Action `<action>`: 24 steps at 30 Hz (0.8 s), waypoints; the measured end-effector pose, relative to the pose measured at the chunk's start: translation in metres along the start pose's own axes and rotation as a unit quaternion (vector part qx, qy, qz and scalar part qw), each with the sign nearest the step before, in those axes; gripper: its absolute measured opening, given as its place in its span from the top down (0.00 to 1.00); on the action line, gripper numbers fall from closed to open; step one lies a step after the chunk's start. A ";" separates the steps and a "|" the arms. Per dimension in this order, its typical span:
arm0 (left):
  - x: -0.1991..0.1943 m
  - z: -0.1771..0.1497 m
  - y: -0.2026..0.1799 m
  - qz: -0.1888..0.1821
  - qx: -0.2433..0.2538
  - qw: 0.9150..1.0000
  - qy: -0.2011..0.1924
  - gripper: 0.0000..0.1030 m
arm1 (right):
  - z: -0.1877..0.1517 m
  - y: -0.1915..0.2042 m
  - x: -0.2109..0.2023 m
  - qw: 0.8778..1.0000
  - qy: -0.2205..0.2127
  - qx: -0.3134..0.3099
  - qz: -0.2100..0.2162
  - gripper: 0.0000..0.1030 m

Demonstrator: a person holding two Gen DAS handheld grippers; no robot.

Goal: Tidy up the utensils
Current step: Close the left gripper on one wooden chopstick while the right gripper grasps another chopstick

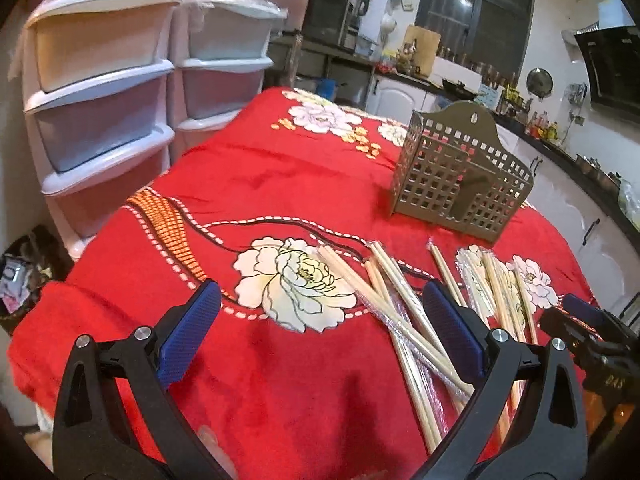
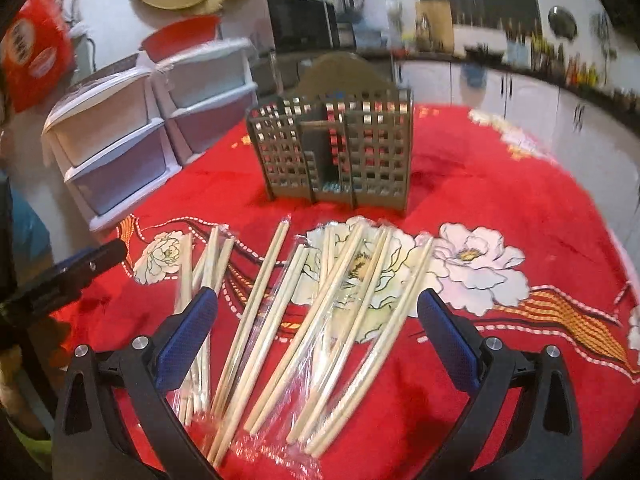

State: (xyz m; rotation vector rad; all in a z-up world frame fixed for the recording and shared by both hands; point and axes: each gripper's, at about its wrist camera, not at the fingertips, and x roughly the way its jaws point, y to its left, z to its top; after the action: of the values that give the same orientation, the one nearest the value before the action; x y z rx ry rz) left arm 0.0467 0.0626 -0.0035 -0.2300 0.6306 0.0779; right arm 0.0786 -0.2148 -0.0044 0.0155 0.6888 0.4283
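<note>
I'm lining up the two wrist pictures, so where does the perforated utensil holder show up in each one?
Left wrist view: the utensil holder stands right of centre in the upper half, seen at an angle, beyond the chopsticks.
Right wrist view: the utensil holder stands centre, upper half, facing the camera, directly behind the chopsticks.
Shared landmark: the white drawer units, off the left edge of the red cloth in both.

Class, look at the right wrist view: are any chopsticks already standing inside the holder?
No. The chopsticks all lie on the red cloth in front of the holder, which holds none.
</note>
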 end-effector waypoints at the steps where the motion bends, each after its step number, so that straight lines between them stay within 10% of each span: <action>1: 0.005 0.002 0.000 -0.004 0.001 1.000 0.008 0.10 | 0.004 0.000 0.004 1.000 0.005 -0.005 -0.004 0.06; 7: 0.038 0.013 0.008 -0.082 -0.039 0.993 0.078 0.19 | 0.022 -0.002 0.026 0.999 0.037 -0.022 -0.019 0.11; 20: 0.086 0.022 0.029 -0.125 -0.106 0.970 0.180 0.56 | 0.046 -0.019 0.080 0.993 0.115 -0.008 -0.004 0.66; 24: 0.095 0.025 0.036 -0.128 -0.121 0.967 0.186 0.72 | 0.048 -0.023 0.092 0.991 0.135 0.002 0.005 0.68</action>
State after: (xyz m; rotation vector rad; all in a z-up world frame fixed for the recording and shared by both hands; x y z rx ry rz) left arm 0.1325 0.1033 -0.0468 -0.5685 0.9613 -0.1419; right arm 0.1802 -0.1941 -0.0265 -0.0355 0.9557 0.4425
